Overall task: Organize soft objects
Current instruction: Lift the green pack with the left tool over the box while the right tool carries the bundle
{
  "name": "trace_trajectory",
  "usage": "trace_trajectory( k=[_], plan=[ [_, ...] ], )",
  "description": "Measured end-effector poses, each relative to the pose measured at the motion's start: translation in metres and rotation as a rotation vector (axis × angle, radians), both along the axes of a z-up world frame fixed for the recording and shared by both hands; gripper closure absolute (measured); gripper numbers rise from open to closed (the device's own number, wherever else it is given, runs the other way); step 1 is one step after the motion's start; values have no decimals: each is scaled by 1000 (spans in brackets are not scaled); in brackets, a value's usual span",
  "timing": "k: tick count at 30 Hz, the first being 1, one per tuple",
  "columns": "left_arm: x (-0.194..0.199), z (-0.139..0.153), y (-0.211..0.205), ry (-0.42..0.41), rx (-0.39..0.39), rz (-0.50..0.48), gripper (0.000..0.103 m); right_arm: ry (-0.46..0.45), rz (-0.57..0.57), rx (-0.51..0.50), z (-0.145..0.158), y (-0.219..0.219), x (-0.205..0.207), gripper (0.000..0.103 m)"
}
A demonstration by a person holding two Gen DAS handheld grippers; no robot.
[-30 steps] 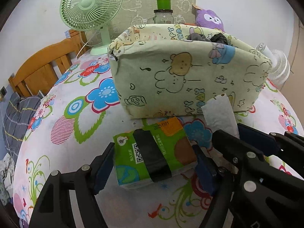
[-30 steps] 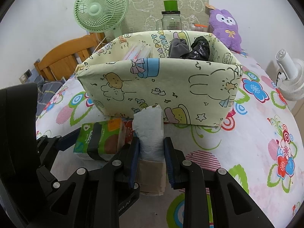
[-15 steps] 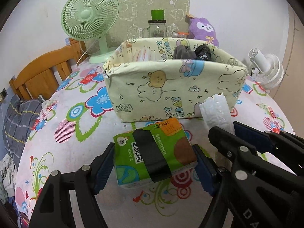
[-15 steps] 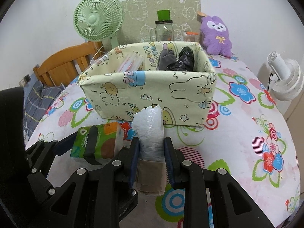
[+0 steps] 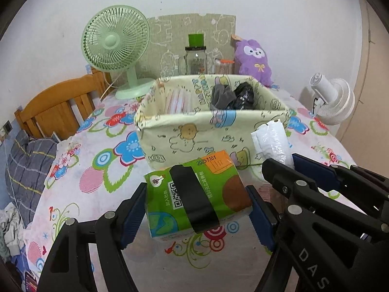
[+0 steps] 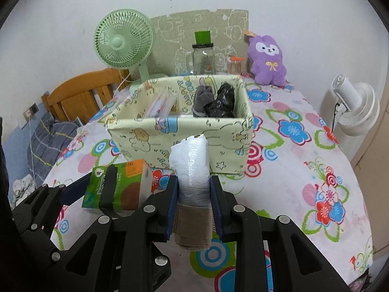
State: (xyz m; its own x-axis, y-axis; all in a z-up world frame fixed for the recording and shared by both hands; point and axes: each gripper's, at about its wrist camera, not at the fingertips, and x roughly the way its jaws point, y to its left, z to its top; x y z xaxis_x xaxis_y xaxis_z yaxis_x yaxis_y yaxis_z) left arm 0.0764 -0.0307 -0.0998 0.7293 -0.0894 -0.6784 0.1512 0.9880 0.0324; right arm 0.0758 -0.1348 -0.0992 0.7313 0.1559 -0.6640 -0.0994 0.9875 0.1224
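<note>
the left tongs (image 5: 198, 206) squeeze the green tissue pack (image 5: 197, 196) and the right tongs (image 6: 193, 202) pinch the white bag roll (image 6: 192, 168), both held up above the surface (image 6: 291, 182) near the box (image 6: 180, 131), likely so they can drop in.

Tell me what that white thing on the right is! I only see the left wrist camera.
Observer: A plastic roll. The right gripper is shut on it, one pad on each side.
Operator: Is it white all the way down?
Observer: No. Its lower end has a brown paper band, hidden from you.
Operator: What's on the end of my pack, next to the roll?
Observer: That end of the pack is plain and pale, with no print.
</note>
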Motion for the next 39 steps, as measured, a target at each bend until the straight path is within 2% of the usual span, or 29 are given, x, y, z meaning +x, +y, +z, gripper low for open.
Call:
trace_trajectory(
  k=[22,39],
  plan=[
    [-6,50,-4,-104,-28,-13,24,-106,0,-16,52,-8,-7,74],
    [19,73,-4,-174,-58,-13,24,-177,11,-13,79,-8,19,74]
  ],
)
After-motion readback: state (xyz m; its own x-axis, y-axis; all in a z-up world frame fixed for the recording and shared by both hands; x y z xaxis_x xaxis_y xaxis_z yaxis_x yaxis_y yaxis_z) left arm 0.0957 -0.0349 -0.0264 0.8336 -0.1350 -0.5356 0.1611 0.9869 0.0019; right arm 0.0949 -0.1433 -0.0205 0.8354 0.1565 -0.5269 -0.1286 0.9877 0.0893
